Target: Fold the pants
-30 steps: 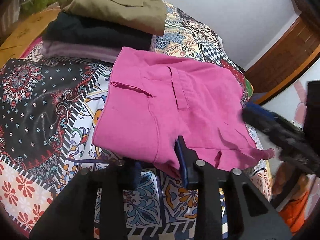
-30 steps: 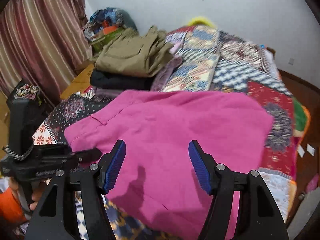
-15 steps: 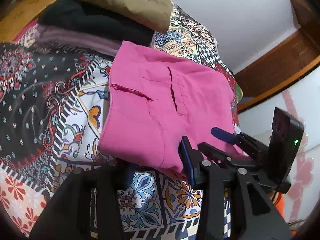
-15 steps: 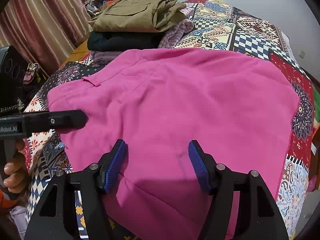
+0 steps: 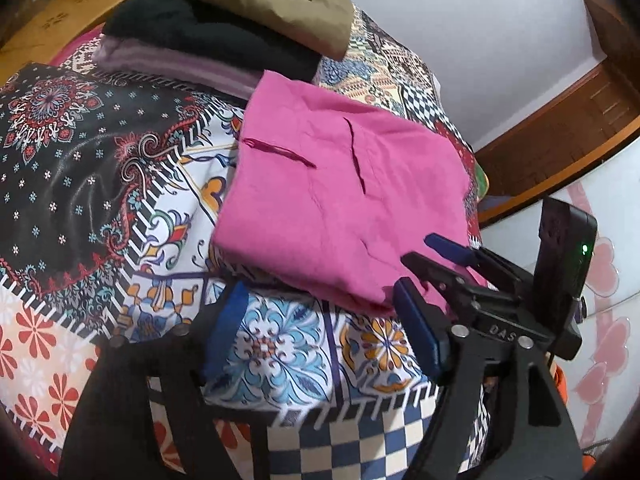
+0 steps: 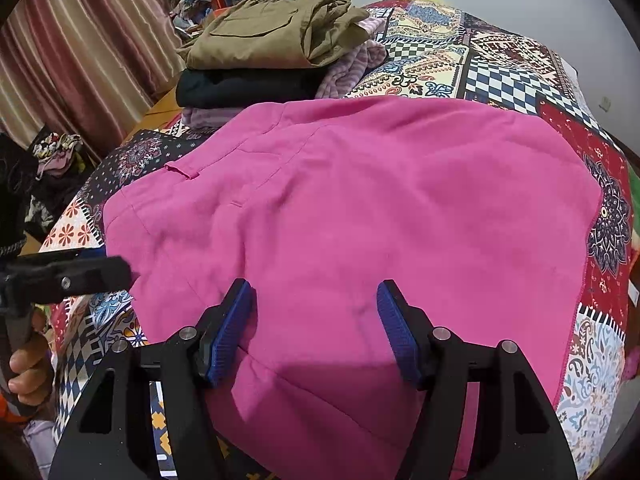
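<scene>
The pink pants (image 5: 344, 196) lie folded flat on the patterned bedspread (image 5: 80, 184); they fill the middle of the right wrist view (image 6: 380, 216). My left gripper (image 5: 320, 332) is open and empty, just off the pants' near edge, over the bedspread. My right gripper (image 6: 316, 324) is open, low over the near part of the pants, holding nothing. It also shows in the left wrist view (image 5: 436, 248) at the pants' right corner, and the left gripper's finger shows in the right wrist view (image 6: 76, 276) at the pants' left edge.
A stack of folded clothes, khaki (image 6: 272, 36) on black (image 6: 248, 84) on purple, sits at the bed's far side behind the pants. Curtains (image 6: 80, 52) hang at the left. A white wall and wooden trim (image 5: 560, 128) are beyond the bed.
My left gripper has opened, let go of the pants' near edge and pulled back. My right gripper has come down close over the pants and stays open.
</scene>
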